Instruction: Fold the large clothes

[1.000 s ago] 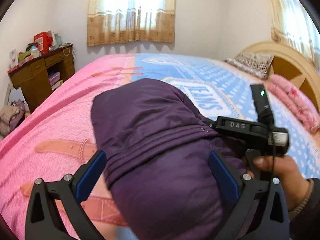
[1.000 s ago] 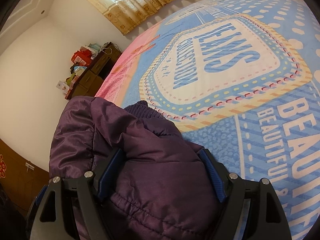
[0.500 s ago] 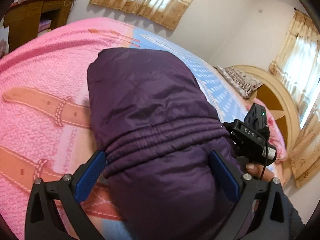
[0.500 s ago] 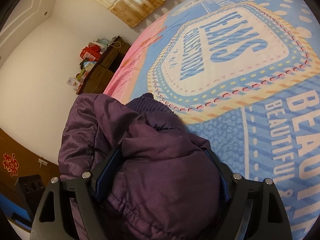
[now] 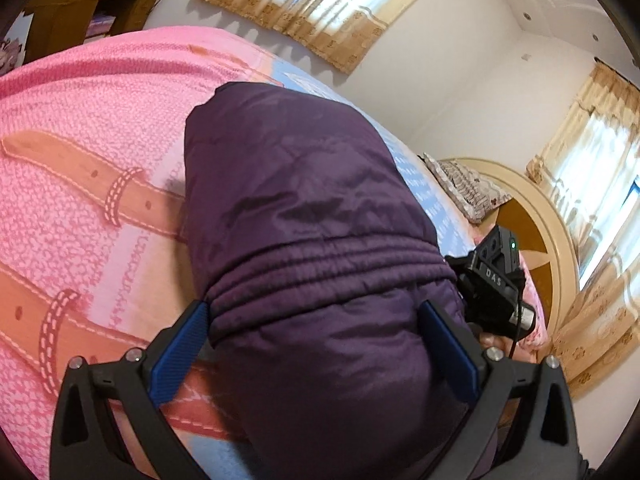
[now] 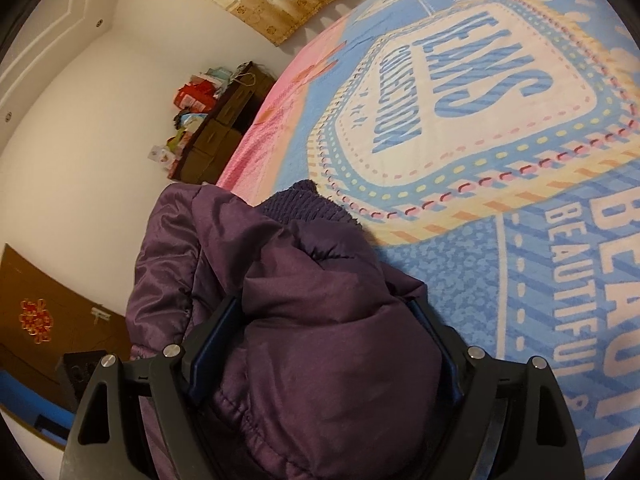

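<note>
A purple padded jacket [image 5: 296, 184] lies bunched on the bed cover [image 5: 80, 120], its gathered hem toward the camera. My left gripper [image 5: 314, 308] straddles that hem with its jaws wide, and both blue pads touch the fabric. Past the jacket's right side I see the body of the other gripper tool [image 5: 492, 280], held in a hand [image 5: 496, 344]. In the right wrist view, my right gripper [image 6: 326, 302] holds a thick bulge of the jacket [image 6: 320, 360]. Its jaws stand wide and the fabric fills them. A knitted cuff [image 6: 304, 200] pokes out beyond.
The bed cover [image 6: 500, 248] is blue with a large printed label, and pink toward the far side. A wooden cabinet [image 5: 92, 4] with clutter stands by the wall. A pillow [image 5: 464, 188] and a rounded headboard [image 5: 532, 208] are at the right. The windows have curtains.
The left wrist view has rolled and dipped, so the jacket now sits lower against the pink cover. The right gripper's jaws have spread a little wider around the jacket, and its view has tilted slightly.
</note>
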The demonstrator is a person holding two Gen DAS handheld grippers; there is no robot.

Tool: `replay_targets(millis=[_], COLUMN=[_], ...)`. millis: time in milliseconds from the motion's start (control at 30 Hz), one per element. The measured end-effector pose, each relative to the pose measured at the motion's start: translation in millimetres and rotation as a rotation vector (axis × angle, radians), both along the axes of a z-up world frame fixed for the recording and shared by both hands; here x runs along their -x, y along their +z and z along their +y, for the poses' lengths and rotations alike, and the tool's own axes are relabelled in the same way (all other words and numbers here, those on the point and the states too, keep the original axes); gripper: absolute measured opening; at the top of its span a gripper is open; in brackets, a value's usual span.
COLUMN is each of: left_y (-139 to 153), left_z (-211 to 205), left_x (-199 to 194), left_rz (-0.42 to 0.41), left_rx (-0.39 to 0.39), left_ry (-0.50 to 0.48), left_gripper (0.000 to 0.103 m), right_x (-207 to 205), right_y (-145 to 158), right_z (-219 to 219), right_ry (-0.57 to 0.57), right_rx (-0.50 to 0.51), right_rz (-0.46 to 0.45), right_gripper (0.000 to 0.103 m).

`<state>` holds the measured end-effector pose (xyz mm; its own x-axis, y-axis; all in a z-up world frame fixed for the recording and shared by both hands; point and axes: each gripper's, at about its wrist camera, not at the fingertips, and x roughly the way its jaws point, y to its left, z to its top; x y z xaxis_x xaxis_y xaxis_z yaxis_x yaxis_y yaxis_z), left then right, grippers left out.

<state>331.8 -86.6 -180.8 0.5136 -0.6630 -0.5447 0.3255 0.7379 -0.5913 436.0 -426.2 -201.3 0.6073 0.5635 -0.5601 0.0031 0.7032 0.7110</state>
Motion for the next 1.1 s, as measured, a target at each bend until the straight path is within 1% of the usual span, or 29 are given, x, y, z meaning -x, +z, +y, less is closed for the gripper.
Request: replay_targets(millis=[100, 133, 167, 200, 267, 333, 467, 600, 633, 667, 700, 733, 767, 833, 900, 933, 1000, 1033, 1067, 1100], left_y=[0, 2, 5, 9, 16, 24, 36, 51, 55, 58, 63, 66, 69, 71, 68, 63, 48, 43, 40, 37], left_z=[-4, -7, -9, -13, -16, -20, -20, -11, -8, -7, -4, -1, 5, 15, 26, 31, 40, 42, 43, 46], left_x=[0, 1, 1, 2, 5, 10, 22, 34, 38, 41, 45, 47, 48, 48, 46, 43, 35, 32, 31, 28], left_rz=[0.007, 0.007, 0.003, -0.002, -0.016, -0.046, -0.089, -0.118, -0.133, -0.146, -0.162, -0.165, -0.160, -0.151, -0.154, -0.144, -0.103, -0.103, -0.103, -0.093], left_rx=[0.007, -0.003, -0.019, -0.044, -0.066, -0.100, -0.140, -0.174, -0.190, -0.206, -0.230, -0.237, -0.238, -0.276, -0.282, -0.281, -0.256, -0.252, -0.245, -0.230], left_ry=[0.015, 0.015, 0.013, 0.009, -0.004, -0.019, -0.028, -0.006, 0.003, 0.012, 0.022, 0.027, 0.041, 0.070, 0.085, 0.083, 0.080, 0.082, 0.084, 0.092], left_gripper=[0.103, 0.103, 0.103, 0.103, 0.103, 0.103, 0.103, 0.103, 0.103, 0.103, 0.103, 0.102, 0.102, 0.102, 0.101, 0.101, 0.101, 0.101, 0.101, 0.103], right_x=[-2, -2, 1, 4, 11, 18, 32, 37, 37, 37, 36, 32, 27, 18, 10, 7, -1, -2, -3, -3], right_y=[1, 2, 2, 2, 6, 12, 25, 38, 40, 46, 52, 56, 57, 53, 49, 47, 41, 36, 34, 32], right_z=[1, 1, 0, 0, 2, 5, 20, 41, 47, 56, 65, 76, 86, 98, 110, 114, 114, 112, 111, 107], right_ry=[0.022, 0.028, 0.036, 0.037, 0.037, 0.041, 0.056, 0.097, 0.116, 0.137, 0.144, 0.156, 0.174, 0.191, 0.213, 0.217, 0.193, 0.182, 0.162, 0.146], right_rx=[0.000, -0.007, -0.035, -0.051, -0.066, -0.077, -0.092, -0.113, -0.138, -0.158, -0.145, -0.127, -0.111, -0.101, -0.088, -0.045, -0.017, 0.021, 0.067, 0.092], right_rz=[-0.004, -0.012, -0.027, -0.039, -0.068, -0.097, -0.138, -0.169, -0.181, -0.201, -0.209, -0.208, -0.199, -0.179, -0.164, -0.156, -0.117, -0.091, -0.068, -0.056], right_gripper=[0.083, 0.078, 0.071, 0.069, 0.063, 0.059, 0.053, 0.050, 0.046, 0.043, 0.043, 0.043, 0.042, 0.042, 0.042, 0.042, 0.050, 0.062, 0.079, 0.085])
